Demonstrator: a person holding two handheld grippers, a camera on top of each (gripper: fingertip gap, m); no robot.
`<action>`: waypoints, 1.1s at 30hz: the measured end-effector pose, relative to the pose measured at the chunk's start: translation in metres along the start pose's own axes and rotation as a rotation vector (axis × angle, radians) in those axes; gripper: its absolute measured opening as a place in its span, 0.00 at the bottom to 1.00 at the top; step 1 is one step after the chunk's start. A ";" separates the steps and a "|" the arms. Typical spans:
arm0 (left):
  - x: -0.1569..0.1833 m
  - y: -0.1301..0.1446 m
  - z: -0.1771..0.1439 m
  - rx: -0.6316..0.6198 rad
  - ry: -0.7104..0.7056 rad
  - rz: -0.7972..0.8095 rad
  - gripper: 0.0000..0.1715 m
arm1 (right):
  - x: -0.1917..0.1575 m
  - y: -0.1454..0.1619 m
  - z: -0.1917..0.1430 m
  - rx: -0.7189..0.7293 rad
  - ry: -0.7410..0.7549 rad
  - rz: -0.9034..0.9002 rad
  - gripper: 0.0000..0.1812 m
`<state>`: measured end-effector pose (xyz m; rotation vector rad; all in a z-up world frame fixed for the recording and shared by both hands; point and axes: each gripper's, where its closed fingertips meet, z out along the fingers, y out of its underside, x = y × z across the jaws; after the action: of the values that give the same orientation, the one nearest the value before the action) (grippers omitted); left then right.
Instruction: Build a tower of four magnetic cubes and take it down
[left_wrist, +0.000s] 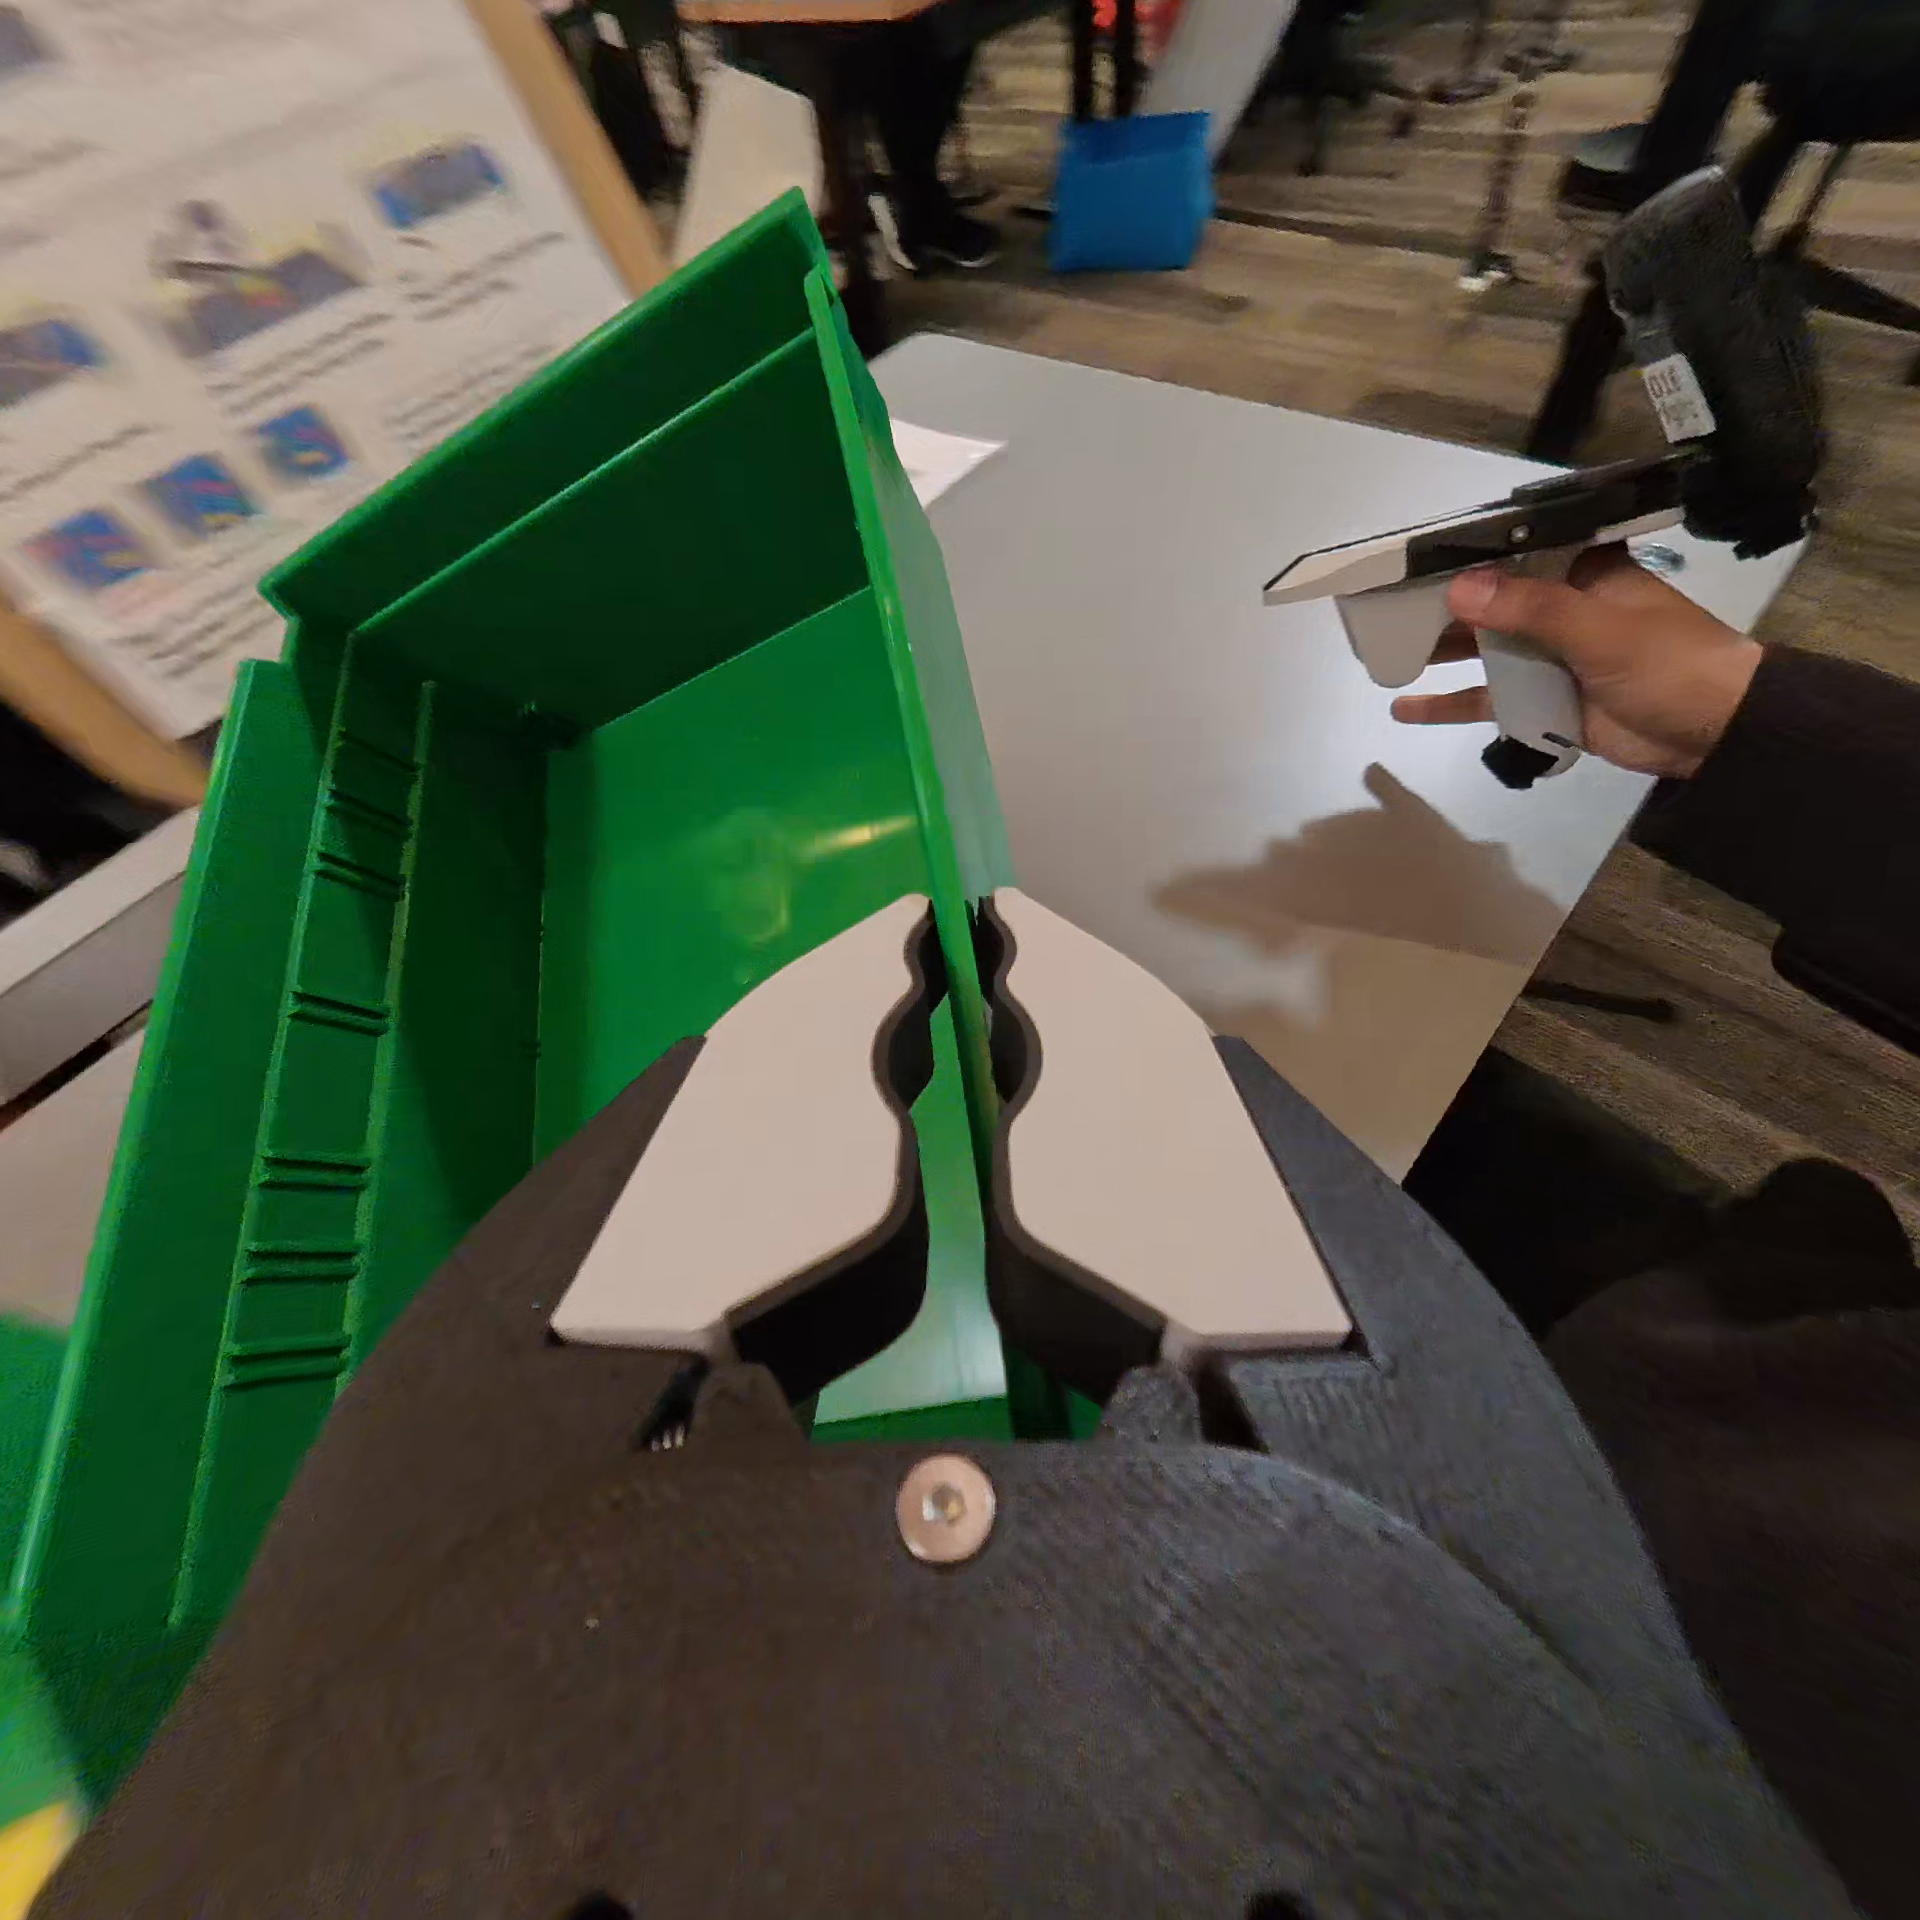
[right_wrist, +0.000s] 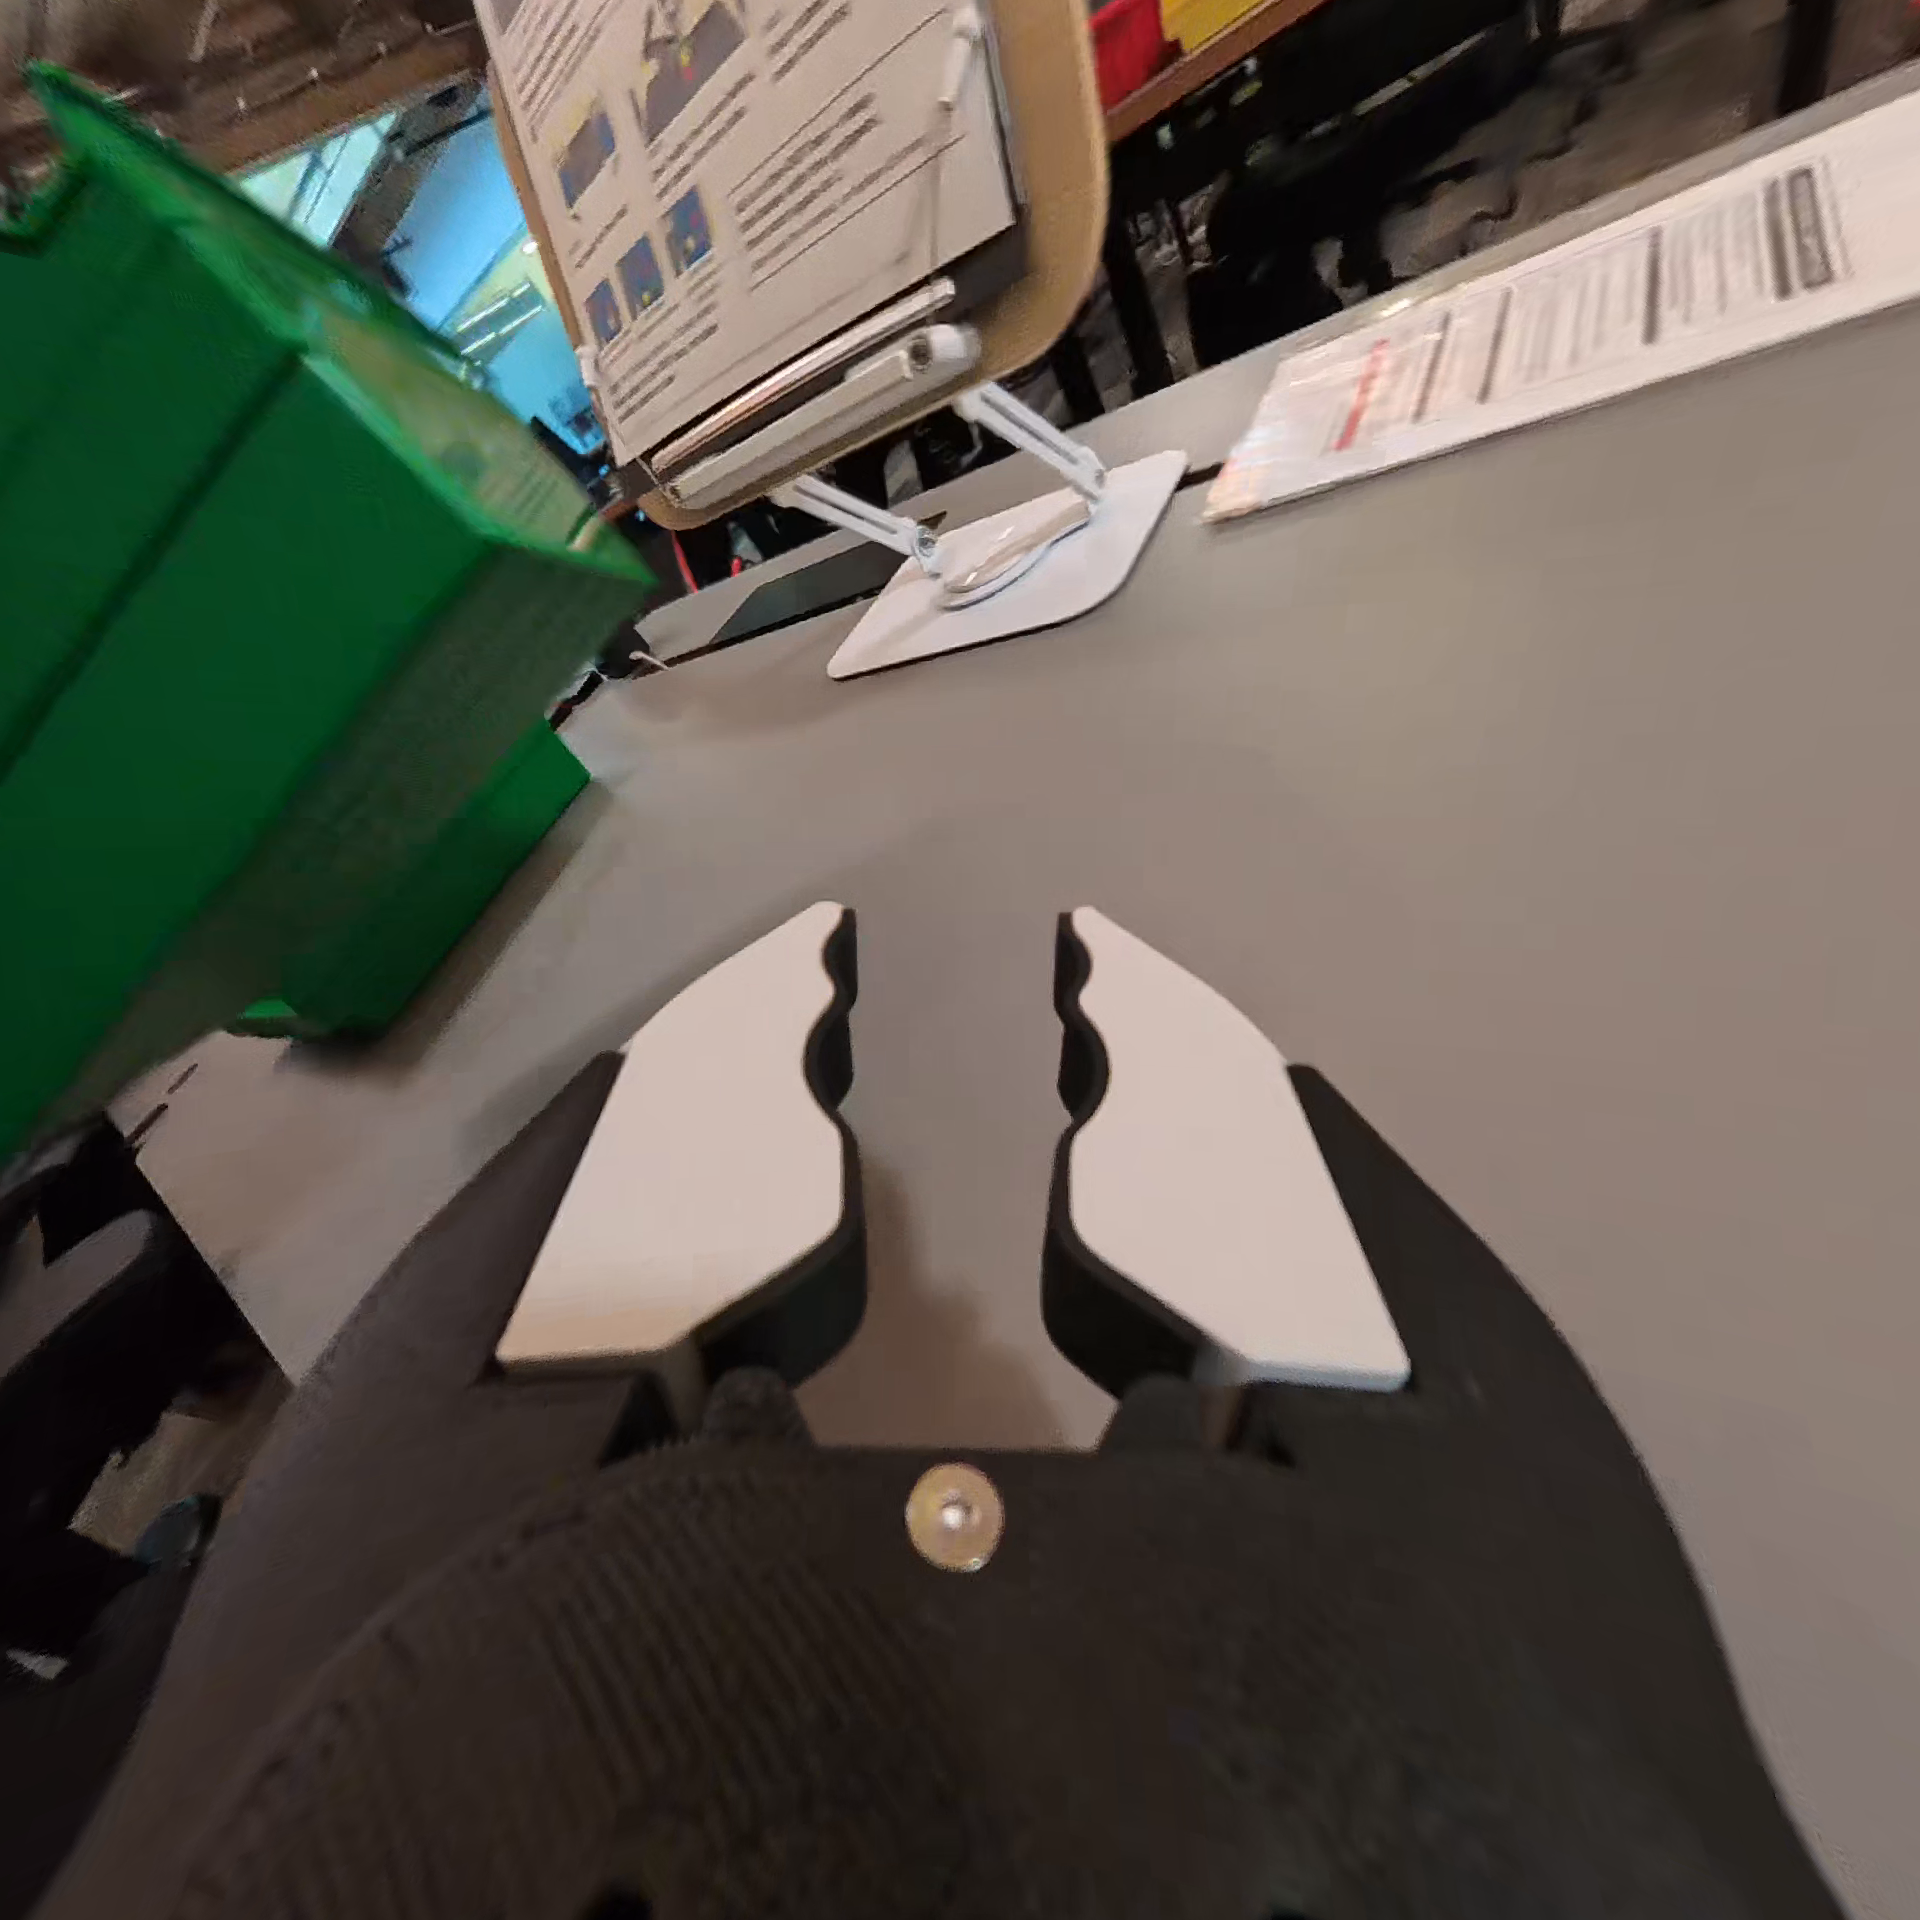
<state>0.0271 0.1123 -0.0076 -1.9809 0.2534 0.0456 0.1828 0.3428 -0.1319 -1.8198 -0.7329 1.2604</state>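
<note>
Green bin (left_wrist: 665, 665) wall pinched by left tool (left_wrist: 961, 925); right tool (right_wrist: 956, 925) spread, empty.

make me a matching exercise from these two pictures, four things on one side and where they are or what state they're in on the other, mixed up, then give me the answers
Things:
1. left hand-held gripper
2. right hand-held gripper
3. green bin
4. white stand

States or places:
A. jaws apart, nothing between them, above the grey table
B. rests on the table, propping up a tilted board
C. lifted and tilted, its thin side wall pinched
D. closed on a thin green wall

Pairs: 1-D, 2-A, 3-C, 4-B
</note>
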 end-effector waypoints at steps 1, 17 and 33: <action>0.009 -0.002 0.026 -0.011 0.034 0.003 0.03 | 0.005 0.003 -0.005 -0.002 0.007 0.016 0.21; 0.122 0.014 0.250 -0.128 0.147 0.121 0.03 | -0.005 0.051 -0.057 -0.076 0.151 -0.042 0.25; 0.126 0.001 0.222 0.067 0.149 0.176 0.33 | -0.015 0.017 -0.053 0.071 0.316 -0.133 0.38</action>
<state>0.1687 0.2932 -0.1186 -1.8927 0.5195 0.0028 0.2284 0.3075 -0.1288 -1.8242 -0.6134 0.8754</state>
